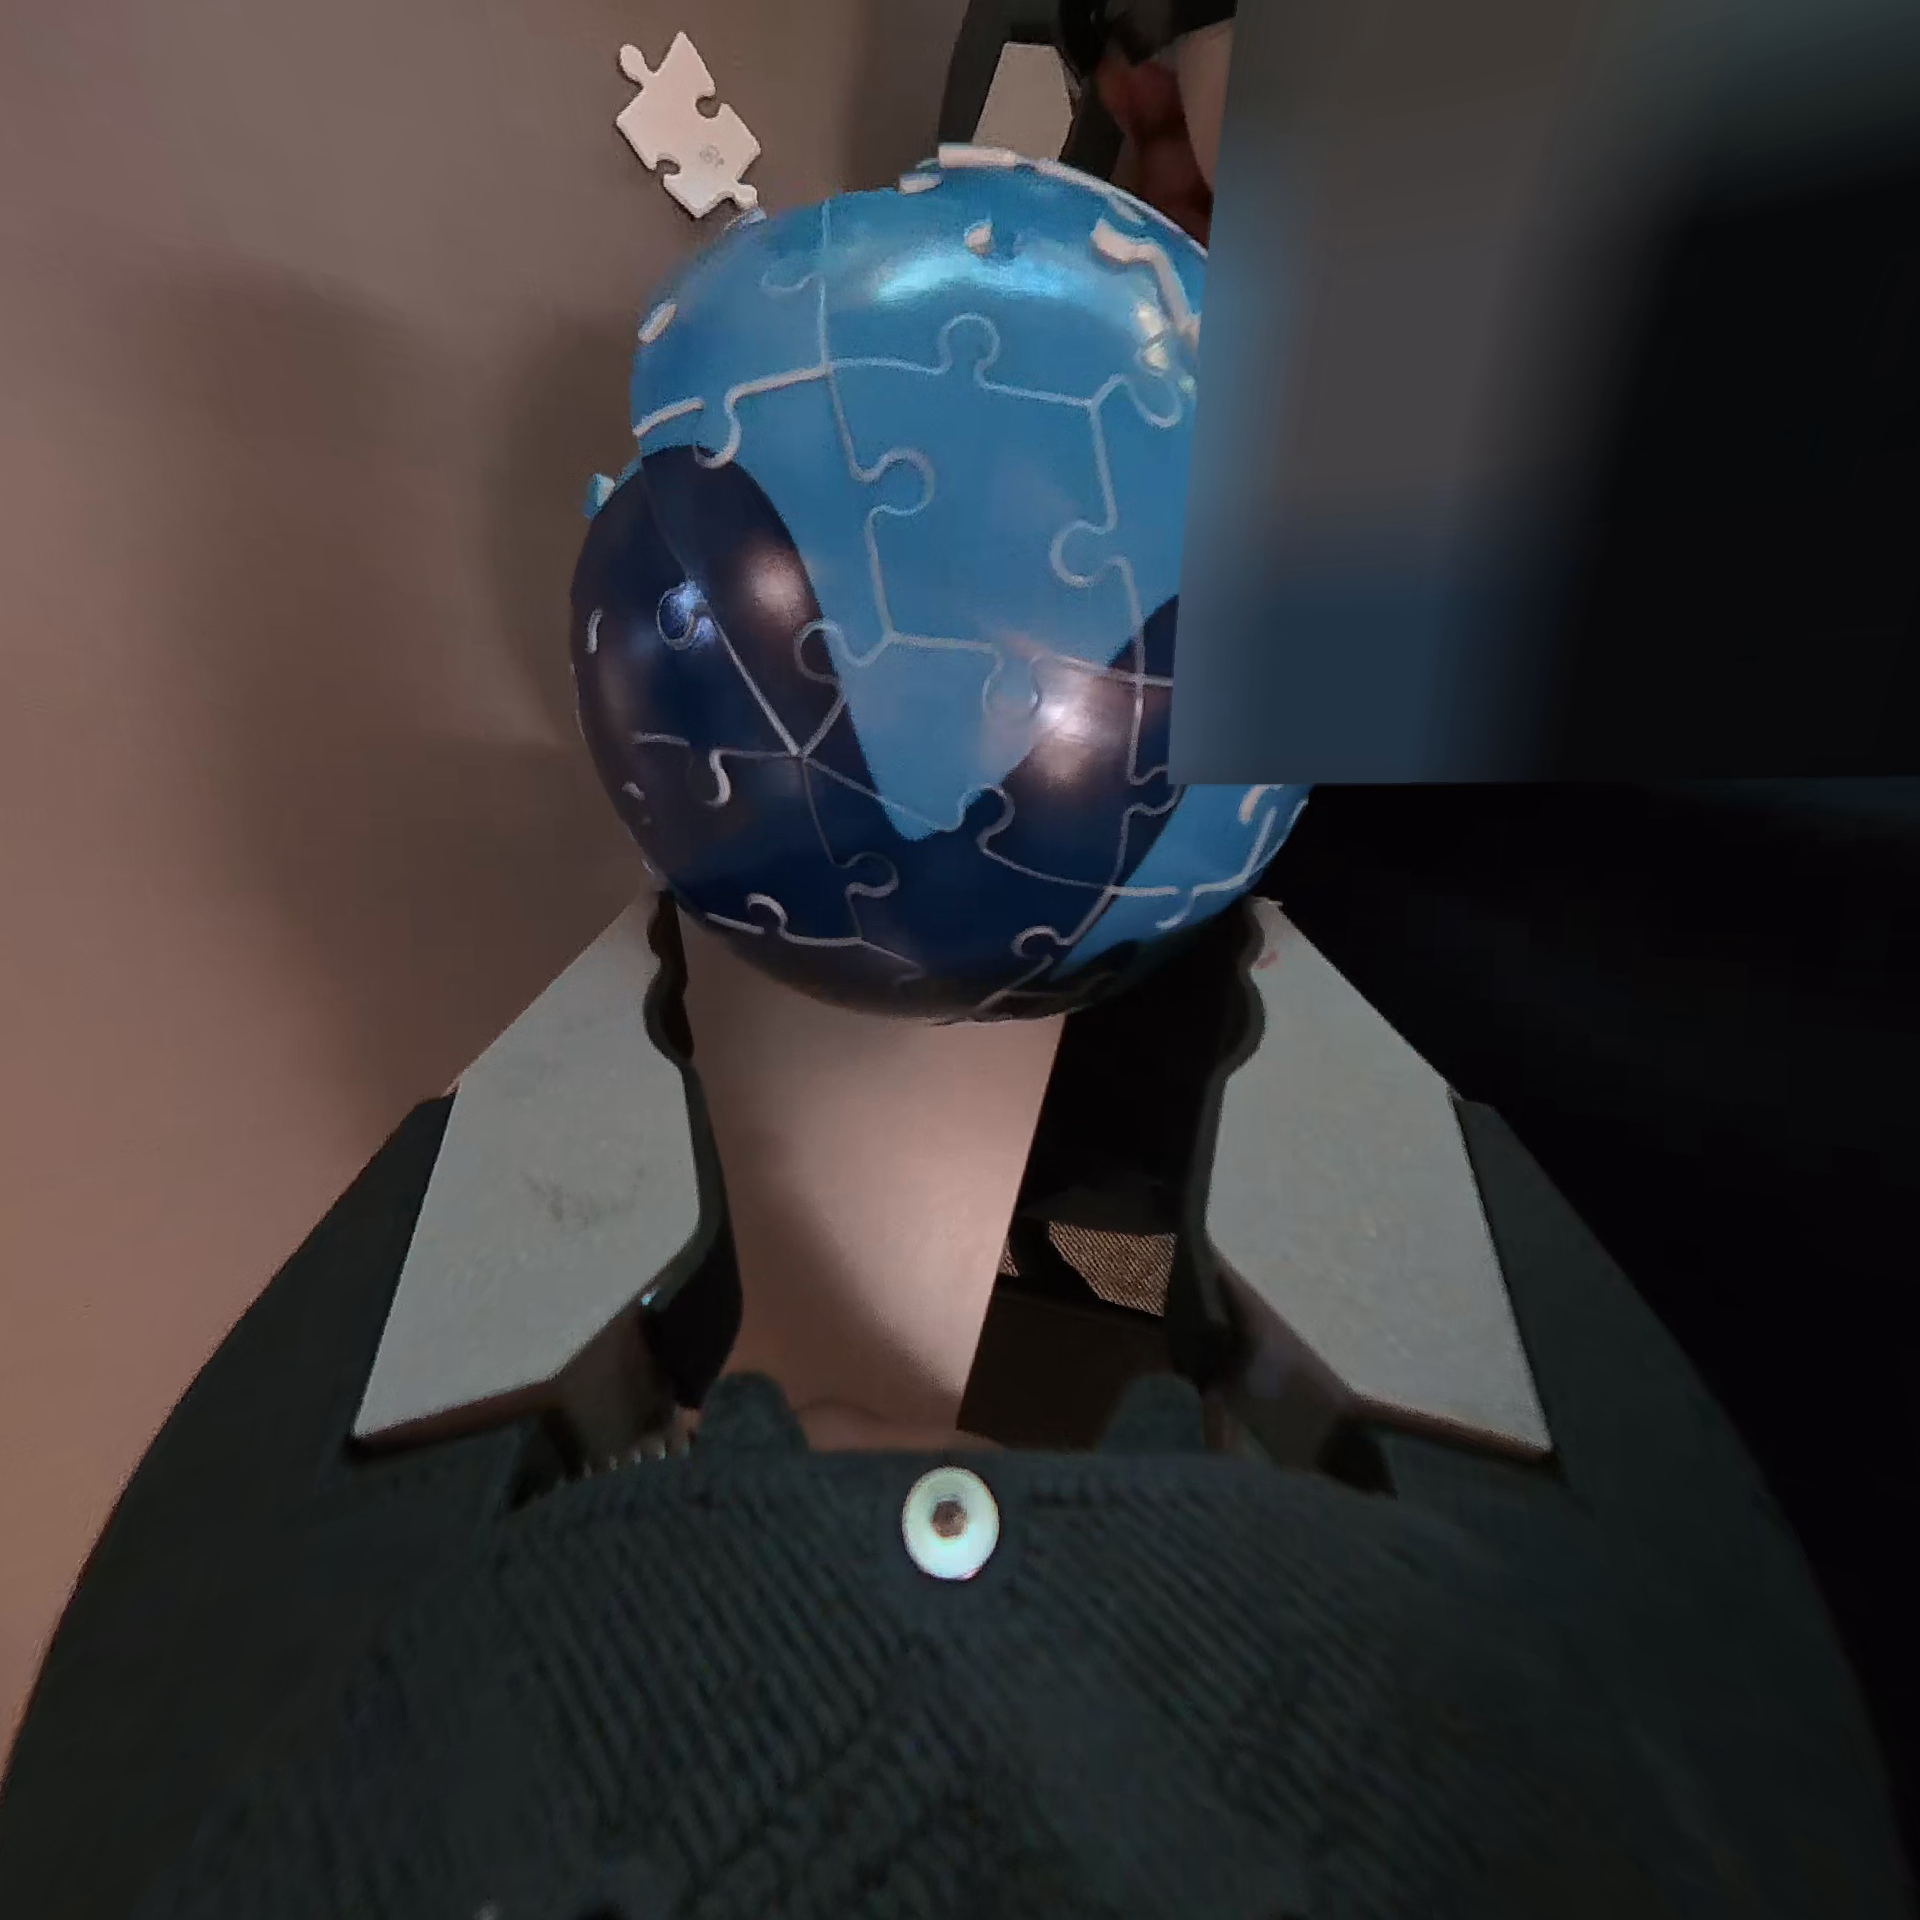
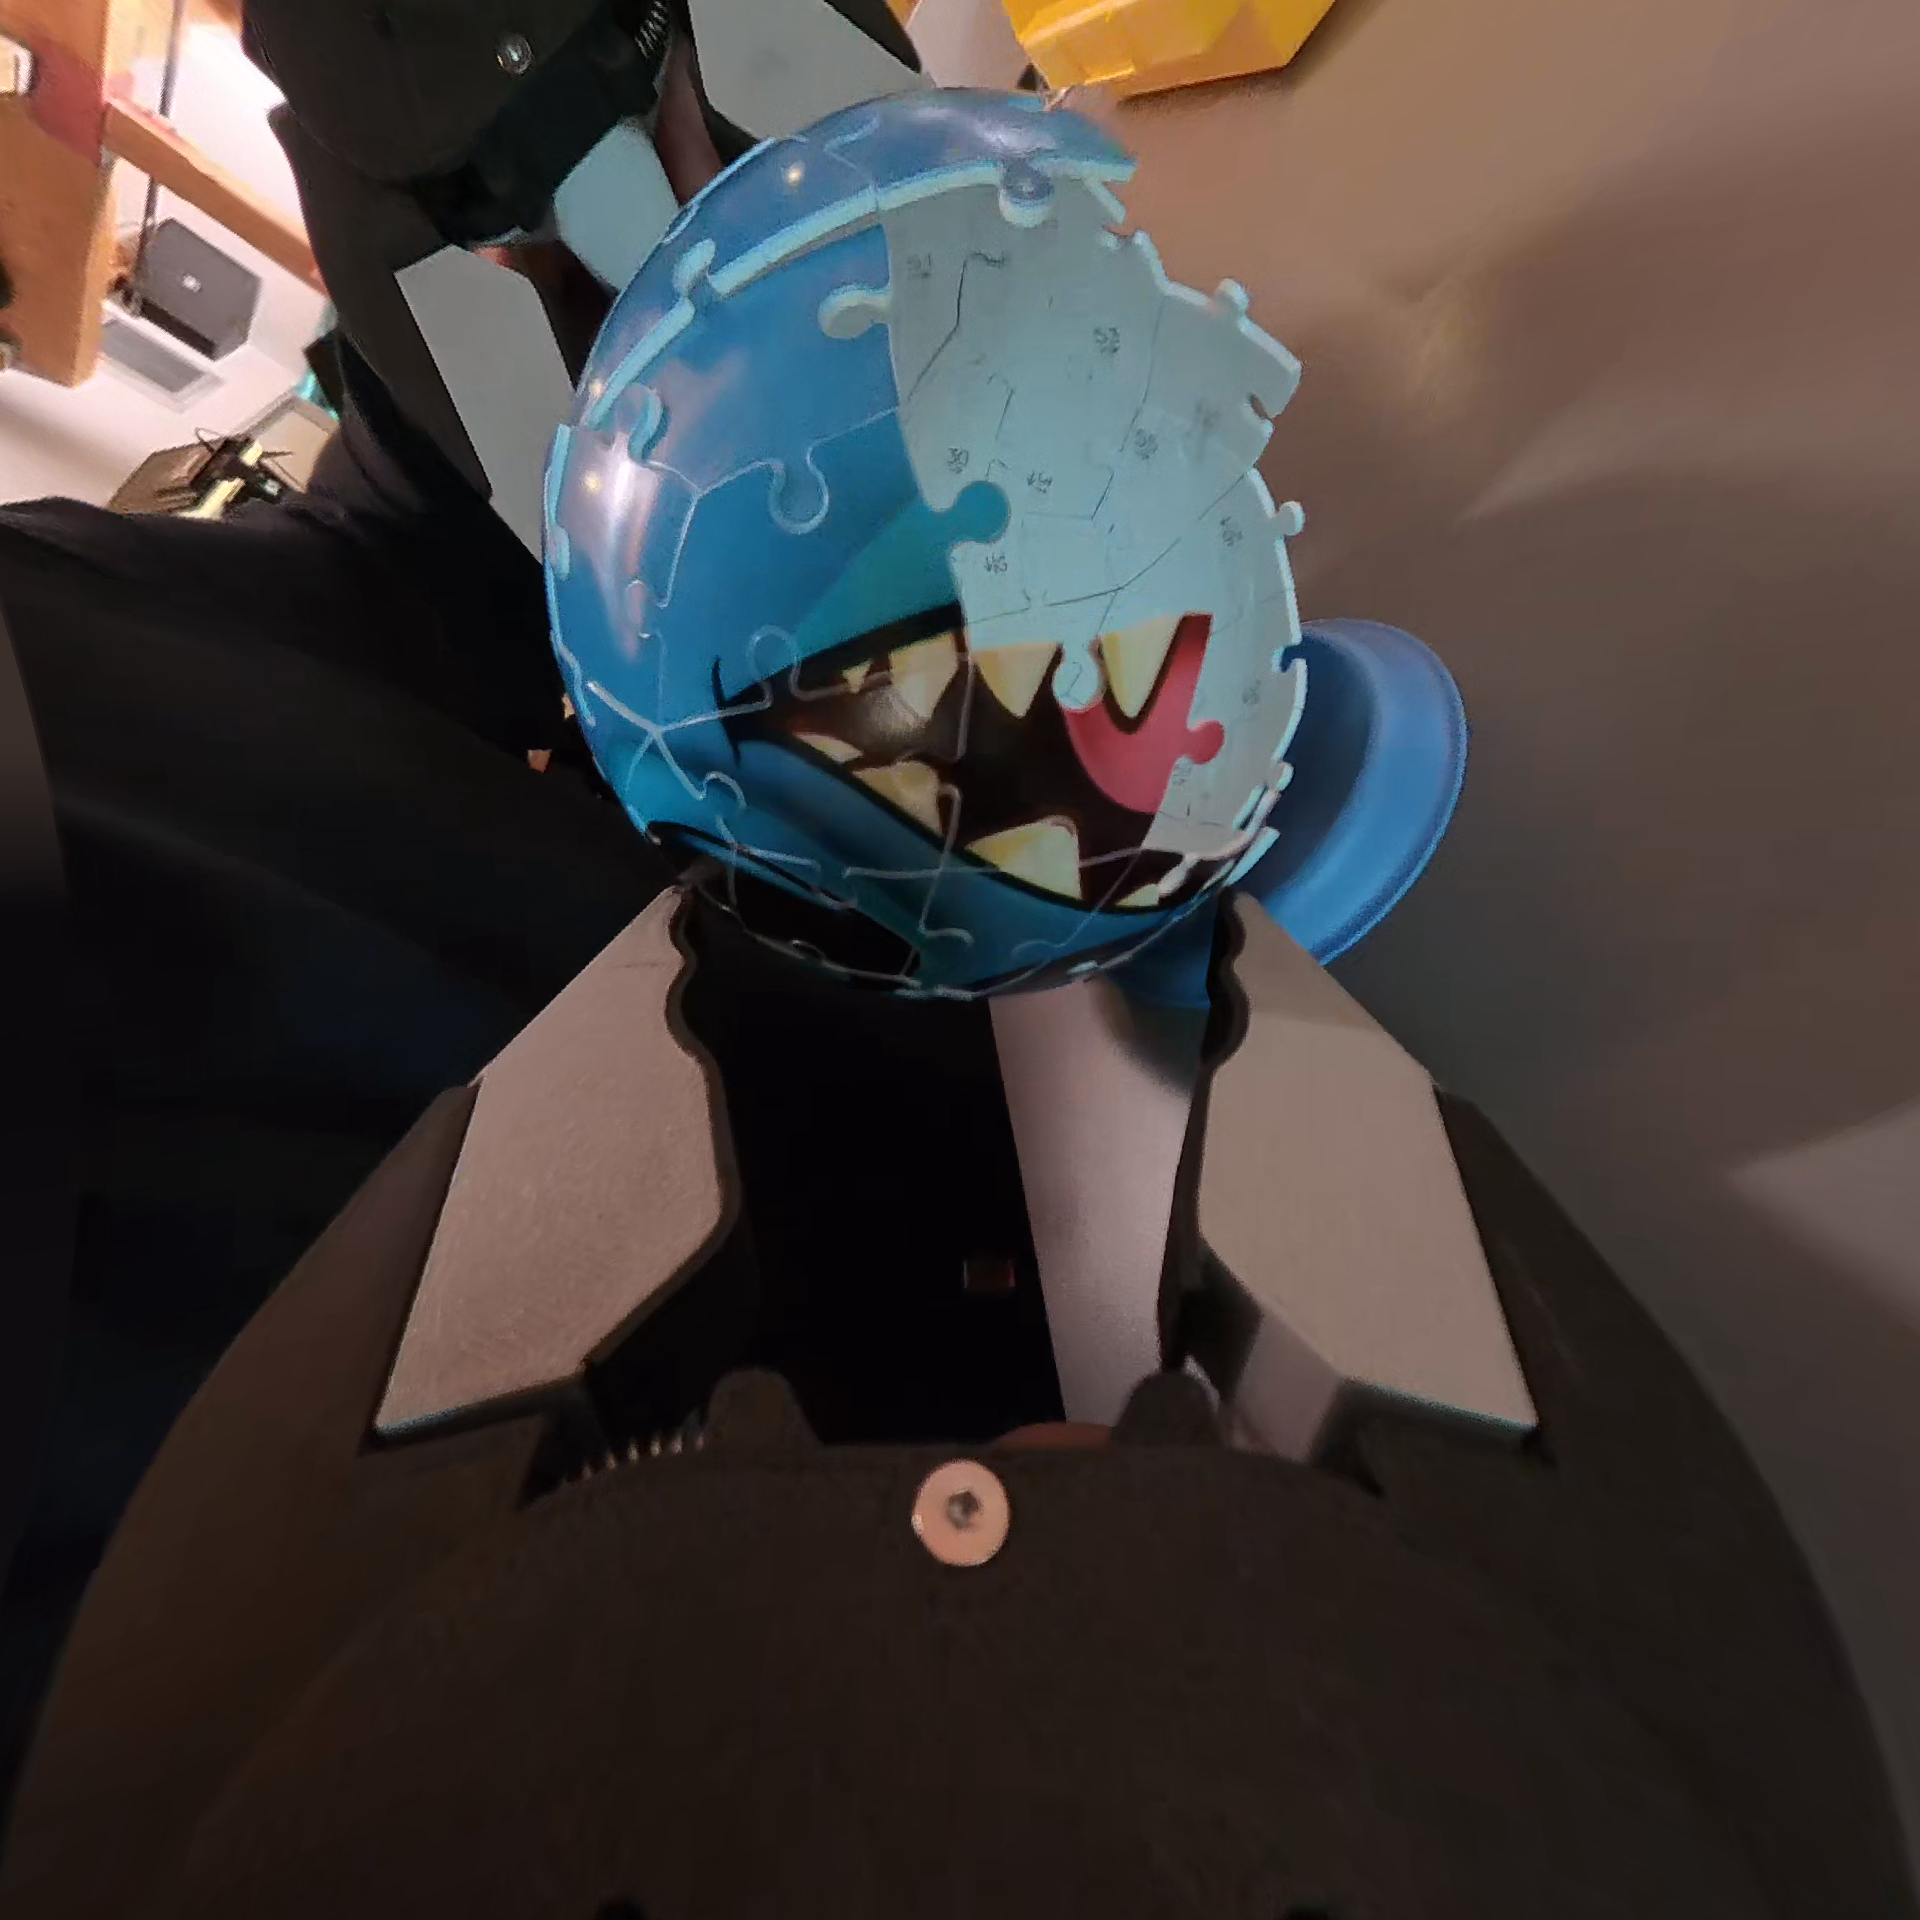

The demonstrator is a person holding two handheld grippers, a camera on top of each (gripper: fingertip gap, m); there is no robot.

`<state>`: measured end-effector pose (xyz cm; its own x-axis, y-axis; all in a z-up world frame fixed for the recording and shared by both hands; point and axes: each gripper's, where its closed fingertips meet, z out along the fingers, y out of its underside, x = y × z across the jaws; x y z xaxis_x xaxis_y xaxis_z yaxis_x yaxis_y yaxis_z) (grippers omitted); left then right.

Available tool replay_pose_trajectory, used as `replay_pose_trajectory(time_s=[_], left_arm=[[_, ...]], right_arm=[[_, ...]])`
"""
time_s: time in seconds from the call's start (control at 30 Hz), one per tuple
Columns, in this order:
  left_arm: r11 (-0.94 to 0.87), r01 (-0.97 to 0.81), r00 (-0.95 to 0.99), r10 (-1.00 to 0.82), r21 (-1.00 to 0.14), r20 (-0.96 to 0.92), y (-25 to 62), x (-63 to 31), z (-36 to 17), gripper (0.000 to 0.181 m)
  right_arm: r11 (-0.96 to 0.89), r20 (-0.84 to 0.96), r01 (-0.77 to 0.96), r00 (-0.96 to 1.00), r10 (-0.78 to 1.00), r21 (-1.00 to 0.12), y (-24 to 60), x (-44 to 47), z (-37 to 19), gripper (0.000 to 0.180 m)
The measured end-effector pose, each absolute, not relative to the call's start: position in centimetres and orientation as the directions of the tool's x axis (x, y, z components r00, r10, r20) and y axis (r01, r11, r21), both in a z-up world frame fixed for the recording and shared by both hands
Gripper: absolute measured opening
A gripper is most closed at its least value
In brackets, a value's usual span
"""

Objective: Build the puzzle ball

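Puzzle ball (image 1: pixel 914 623), part-built with a gap showing pale piece backs, held mid-air; left gripper (image 1: pixel 961 935) and right gripper (image 2: pixel 961 914) each clamp its lower edge, jaws wide apart; loose white piece (image 1: pixel 688 123) on table (image 1: pixel 260 520) beyond; blue stand (image 2: pixel 1382 790) behind.

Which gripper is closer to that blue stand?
Right. The right gripper holds the puzzle ball beside the blue stand; the left gripper grips the ball's far side.

Unfinished blue puzzle ball (image 2: pixel 790 582) held aloft, gap showing white inside; loose piece (image 1: pixel 688 123) apparently on the table.
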<state>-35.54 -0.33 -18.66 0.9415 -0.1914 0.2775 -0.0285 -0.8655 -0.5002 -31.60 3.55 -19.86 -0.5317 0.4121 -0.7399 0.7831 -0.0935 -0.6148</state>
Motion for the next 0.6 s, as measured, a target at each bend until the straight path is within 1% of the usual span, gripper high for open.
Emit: replay_pose_trajectory(time_s=[0.13,0.23,0.33,0.5,0.6], left_arm=[[-0.873,-0.004,0.952,-0.153,-0.487,0.266,-0.4,-35.5,-18.3,0.101],[-0.867,0.013,0.957,-0.133,-0.497,0.258,-0.5,-35.4,-17.9,0.099],[-0.842,0.033,0.956,-0.131,-0.538,0.264,-0.5,-35.4,-17.4,0.092],[-0.802,0.045,0.956,-0.137,-0.595,0.258,-1.1,-36.3,-17.3,0.092],[-0.759,0.023,0.966,-0.151,-0.65,0.211,-1.9,-37.6,-16.6,0.092]], right_arm=[[-0.051,-0.715,0.77,-0.563,0.416,-0.636,3.8,-31.8,-20.0,0.095],[-0.021,-0.686,0.756,-0.582,0.436,-0.654,4.3,-31.7,-20.1,0.09],[-0.035,-0.675,0.743,-0.586,0.449,-0.668,5.1,-31.7,-19.9,0.088],[-0.026,-0.663,0.74,-0.586,0.465,-0.672,5.6,-31.2,-20.4,0.089],[-0.058,-0.629,0.686,-0.625,0.463,-0.725,6.6,-31.0,-19.2,0.087]])
